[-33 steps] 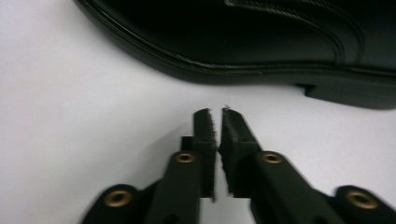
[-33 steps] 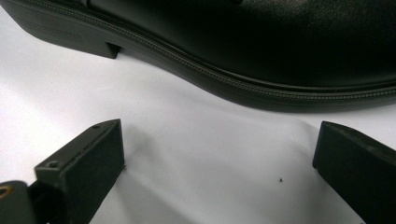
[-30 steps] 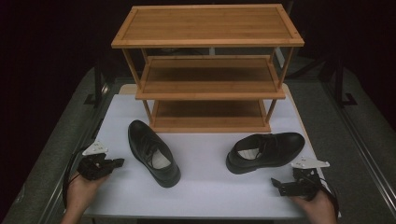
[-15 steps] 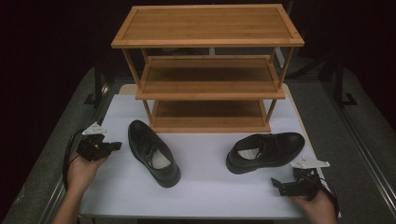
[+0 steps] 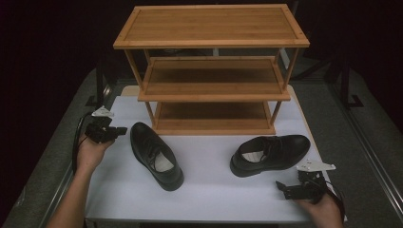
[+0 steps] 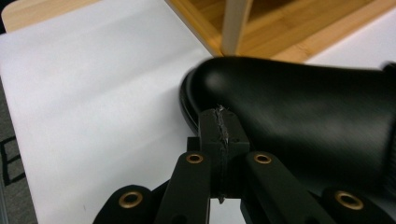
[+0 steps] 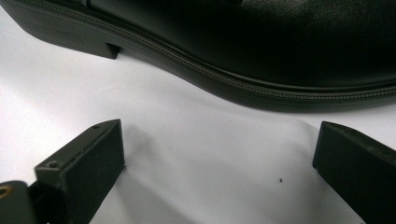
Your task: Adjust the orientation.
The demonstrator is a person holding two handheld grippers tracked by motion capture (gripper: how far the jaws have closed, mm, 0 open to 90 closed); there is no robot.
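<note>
— Left gripper (image 5: 119, 131): how do its jaws stand?
— Pressed together with nothing between them. It hovers at the table's (image 5: 209, 190) left edge, tips just beside the toe of the left shoe (image 5: 156, 154); the left gripper view shows the closed tips (image 6: 223, 135) against that toe (image 6: 299, 126), though I cannot tell whether they touch it.
— And that shoe?
— Flat on the white top, toe toward the rack (image 5: 211, 71), heel toward the person.
— Right shoe (image 5: 271, 154)?
— On its sole in front of the rack, toe pointing right.
— Right gripper (image 5: 280, 188)?
— Jaws spread wide, empty, low on the table just in front of that shoe; its own view shows the sole (image 7: 243, 86) beyond the gap (image 7: 219, 163).
— What differs from a second ago?
— Left hand (image 5: 92, 149) has moved away from the person, toward the rack, closing on the toe. Right gripper and both shoes are unmoved.
</note>
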